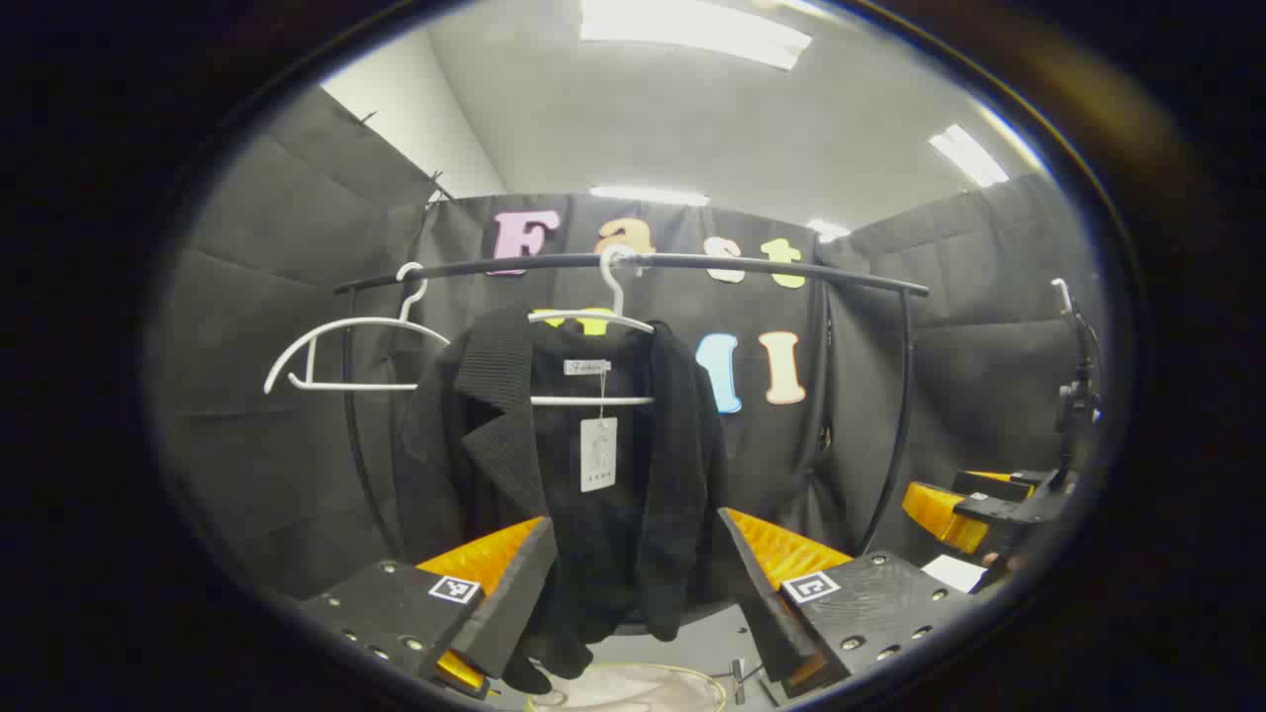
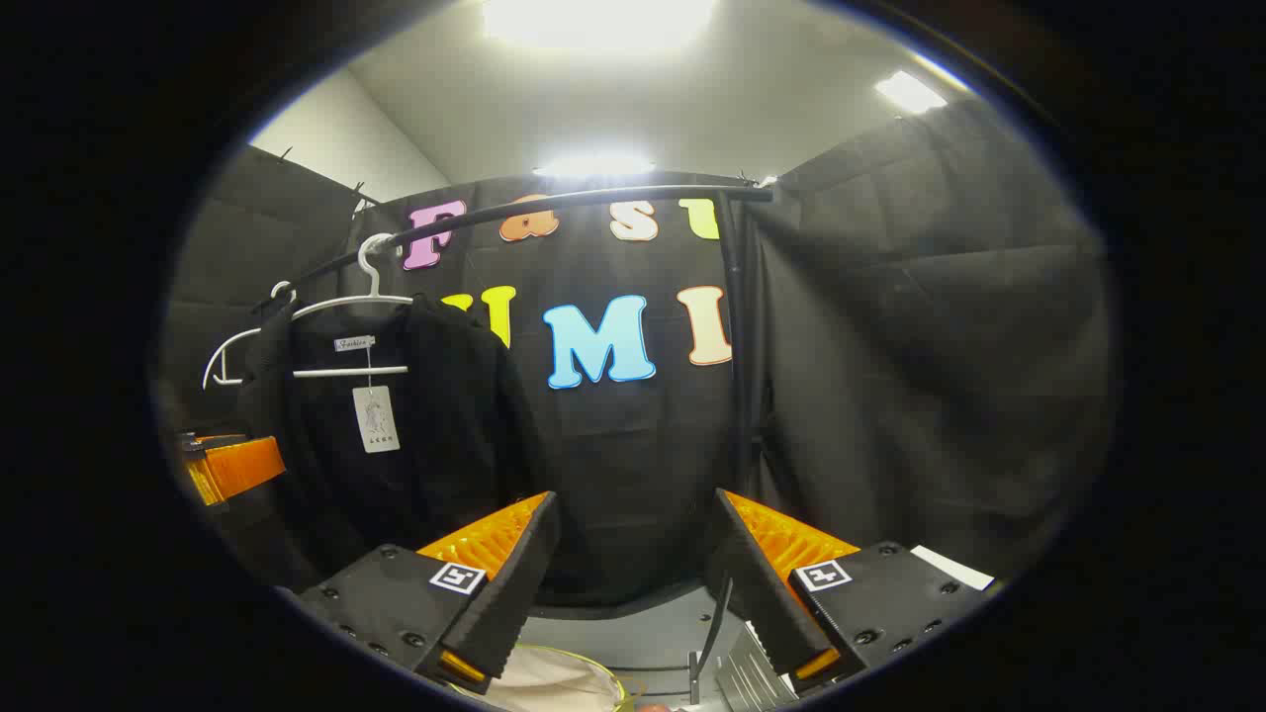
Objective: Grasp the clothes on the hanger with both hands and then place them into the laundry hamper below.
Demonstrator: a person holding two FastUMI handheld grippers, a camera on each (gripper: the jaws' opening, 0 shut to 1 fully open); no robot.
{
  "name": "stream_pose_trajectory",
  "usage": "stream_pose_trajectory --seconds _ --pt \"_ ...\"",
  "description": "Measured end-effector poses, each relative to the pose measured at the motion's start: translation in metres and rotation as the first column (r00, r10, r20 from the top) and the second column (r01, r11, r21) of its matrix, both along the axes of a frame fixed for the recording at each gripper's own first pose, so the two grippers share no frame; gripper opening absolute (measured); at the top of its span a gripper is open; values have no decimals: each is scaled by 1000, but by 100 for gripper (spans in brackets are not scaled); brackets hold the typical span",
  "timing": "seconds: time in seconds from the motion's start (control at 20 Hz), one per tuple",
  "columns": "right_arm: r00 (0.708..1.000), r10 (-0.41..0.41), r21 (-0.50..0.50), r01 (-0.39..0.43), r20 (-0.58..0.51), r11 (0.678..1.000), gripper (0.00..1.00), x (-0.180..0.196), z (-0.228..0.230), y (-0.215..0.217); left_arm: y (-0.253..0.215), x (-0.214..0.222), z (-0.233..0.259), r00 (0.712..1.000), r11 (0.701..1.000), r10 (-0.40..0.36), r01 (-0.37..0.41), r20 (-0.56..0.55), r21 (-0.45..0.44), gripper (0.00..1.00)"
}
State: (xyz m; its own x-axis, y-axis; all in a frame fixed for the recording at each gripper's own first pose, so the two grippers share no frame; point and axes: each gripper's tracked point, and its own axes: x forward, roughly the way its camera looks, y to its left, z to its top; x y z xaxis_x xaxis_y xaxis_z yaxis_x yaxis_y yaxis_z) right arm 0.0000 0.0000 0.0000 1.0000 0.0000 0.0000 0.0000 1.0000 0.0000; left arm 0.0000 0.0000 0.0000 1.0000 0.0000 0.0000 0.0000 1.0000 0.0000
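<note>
A black jacket [image 1: 584,494] with a white paper tag hangs on a white hanger [image 1: 593,318] from the black rail [image 1: 692,261]. My left gripper [image 1: 633,603] is open just in front of the jacket's lower part, and the hem shows between its fingers. Below it is the hamper's yellow rim [image 1: 692,675]. In the right gripper view the jacket [image 2: 435,435] hangs off to the left. My right gripper [image 2: 633,583] is open facing the black curtain, with nothing between its fingers. The hamper [image 2: 593,667] lies under it.
An empty white hanger [image 1: 341,346] hangs left of the jacket. The rail's upright post [image 2: 737,346] stands right of centre. The right gripper [image 1: 964,509] shows at the far right of the left gripper view, and the left gripper [image 2: 232,465] beside the jacket in the right gripper view.
</note>
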Motion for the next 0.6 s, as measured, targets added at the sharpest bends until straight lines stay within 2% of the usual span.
stream_pose_trajectory --seconds 0.3,0.35,0.6 --pt "996 65 -17 -66 -59 998 98 17 -10 23 19 -8 7 997 997 81 -81 10 7 93" --pt "995 78 -21 -80 -62 997 93 21 -9 29 23 -10 5 995 995 95 -95 5 14 93" --pt "986 158 -14 -159 -62 987 93 31 -5 64 38 -25 5 990 990 142 -142 5 5 95"
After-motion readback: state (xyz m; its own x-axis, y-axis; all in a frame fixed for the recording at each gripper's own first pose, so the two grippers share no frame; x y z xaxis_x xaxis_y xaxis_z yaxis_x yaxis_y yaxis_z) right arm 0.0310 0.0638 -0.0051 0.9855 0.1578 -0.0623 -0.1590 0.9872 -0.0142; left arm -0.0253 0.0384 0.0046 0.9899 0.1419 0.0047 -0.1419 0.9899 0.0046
